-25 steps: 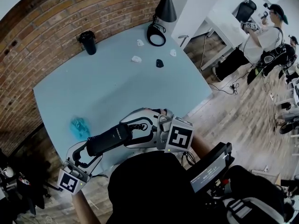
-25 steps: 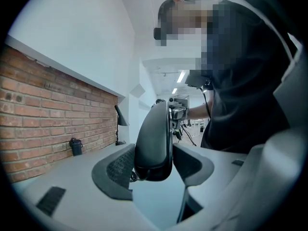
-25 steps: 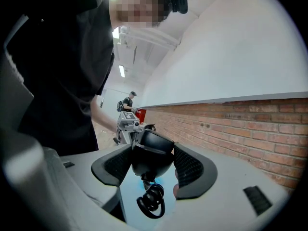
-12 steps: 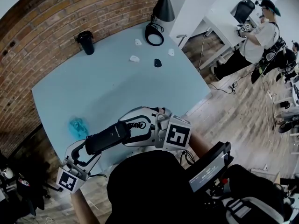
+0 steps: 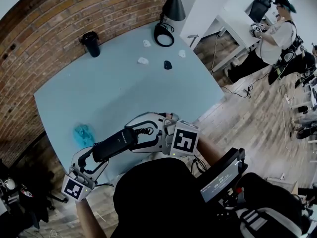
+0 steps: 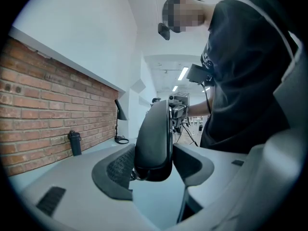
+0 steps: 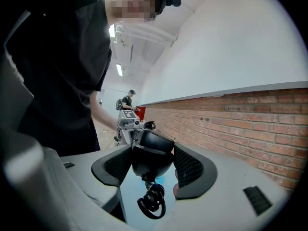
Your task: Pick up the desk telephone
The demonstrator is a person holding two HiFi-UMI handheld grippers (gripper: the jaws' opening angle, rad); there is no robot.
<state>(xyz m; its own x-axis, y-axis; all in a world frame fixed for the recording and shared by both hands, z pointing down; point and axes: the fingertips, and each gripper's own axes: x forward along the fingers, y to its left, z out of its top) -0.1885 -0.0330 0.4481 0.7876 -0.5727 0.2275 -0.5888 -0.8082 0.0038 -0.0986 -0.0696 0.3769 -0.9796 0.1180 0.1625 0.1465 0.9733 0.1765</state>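
**Handset held at both ends, over desk's near edge**

Black phone handset (image 5: pixel 116 143) hangs just above the desk (image 5: pixel 124 83) near edge. Left gripper (image 6: pixel 154 165) is clamped on one end and right gripper (image 7: pixel 151 170) on the other, both jaws wide. Probably light, rigid, smooth plastic, so could slip; grip the ends. Coiled cord (image 7: pixel 151 202) dangles and may tug.

A pale blue-grey tabletop (image 5: pixel 124 90) is set right up against the brick wall. At the far corner a black desk lamp (image 5: pixel 175 9) is stood, with its cord looped by the round base. A black bottle (image 5: pixel 91 44) is parked upright near the wall, well apart from the lamp. Three little white bits (image 5: pixel 142 61) and one small black piece (image 5: pixel 168 64) are scattered between them. A crumpled turquoise thing (image 5: pixel 84 135) is left near the front-left edge.
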